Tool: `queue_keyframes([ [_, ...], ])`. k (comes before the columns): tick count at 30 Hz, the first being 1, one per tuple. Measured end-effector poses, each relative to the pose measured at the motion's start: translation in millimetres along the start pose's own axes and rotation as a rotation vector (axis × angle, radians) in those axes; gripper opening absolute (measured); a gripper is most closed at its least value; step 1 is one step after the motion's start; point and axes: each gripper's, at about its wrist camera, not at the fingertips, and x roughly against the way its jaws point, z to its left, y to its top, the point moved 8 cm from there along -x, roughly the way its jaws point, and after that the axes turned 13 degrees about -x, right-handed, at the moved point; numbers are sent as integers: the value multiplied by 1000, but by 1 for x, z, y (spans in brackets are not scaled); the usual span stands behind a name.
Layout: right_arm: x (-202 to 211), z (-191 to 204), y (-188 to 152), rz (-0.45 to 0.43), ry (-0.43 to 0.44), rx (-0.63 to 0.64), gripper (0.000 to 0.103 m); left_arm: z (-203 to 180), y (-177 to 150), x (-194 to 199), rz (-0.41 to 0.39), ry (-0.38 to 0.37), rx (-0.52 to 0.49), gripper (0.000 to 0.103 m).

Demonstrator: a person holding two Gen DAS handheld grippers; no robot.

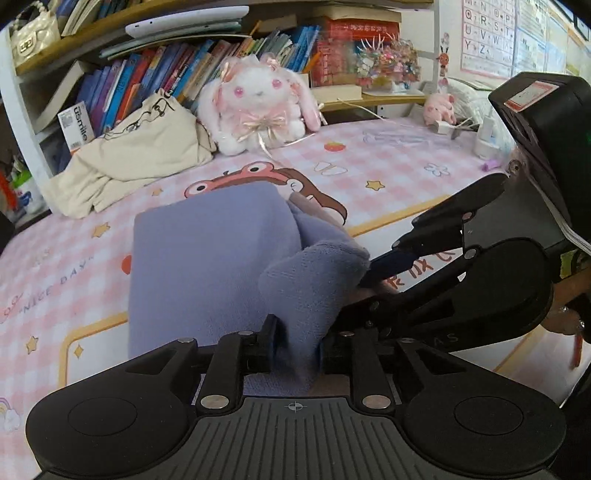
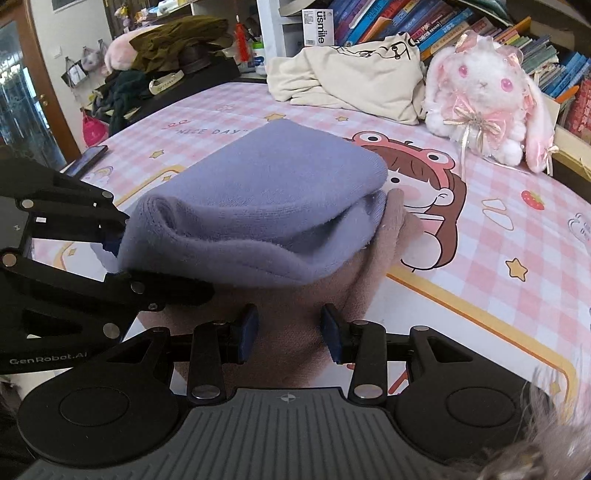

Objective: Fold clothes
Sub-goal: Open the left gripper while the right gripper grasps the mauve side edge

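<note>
Lavender fleece garment (image 1: 207, 266) is lying folded over on the pink checked mat (image 1: 388, 166), with a dusty-pink layer (image 2: 295, 354) showing beneath it. From the left wrist view, a "usmile" box (image 1: 75, 125) is standing by the books, "NICE DAY" is printed on the mat, a cream top (image 1: 136, 155) is slumping beside a white plush rabbit (image 1: 258, 110), and an alphabet chart (image 1: 487, 33) is hanging at far right. The left gripper (image 1: 295, 350) is sitting narrowly parted with lavender cloth pinched between its pads. The right gripper (image 2: 290, 332) is standing partly open around the dusty-pink fabric; whether it is clamping, I cannot tell. "GenRobot.AI" is reading along the left gripper's arm
</note>
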Motion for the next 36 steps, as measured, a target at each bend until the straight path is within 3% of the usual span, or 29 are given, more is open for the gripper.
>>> queue_keyframes([
  [10,1,-2,-2,-9,19,-28,38,16,25,33,-138,89,79,19],
  [15,1,-3,-2,-9,25,-30,38,-4,21,17,-70,81,-43,20],
  [17,1,-3,-1,-8,27,-35,38,-13,15,8,-31,63,-79,25],
  [21,1,-5,0,-3,36,-60,38,-15,3,-1,9,8,-56,30],
  [25,6,-12,3,-19,71,-131,37,-11,2,6,-4,-22,-15,37],
  [28,18,-24,9,-68,104,-222,38,-6,10,30,-98,-77,43,54],
  [33,42,-39,20,-101,135,-294,46,19,21,72,-236,-112,161,55],
  [36,52,-46,27,-117,189,-374,48,48,24,85,-301,-81,299,56],
])
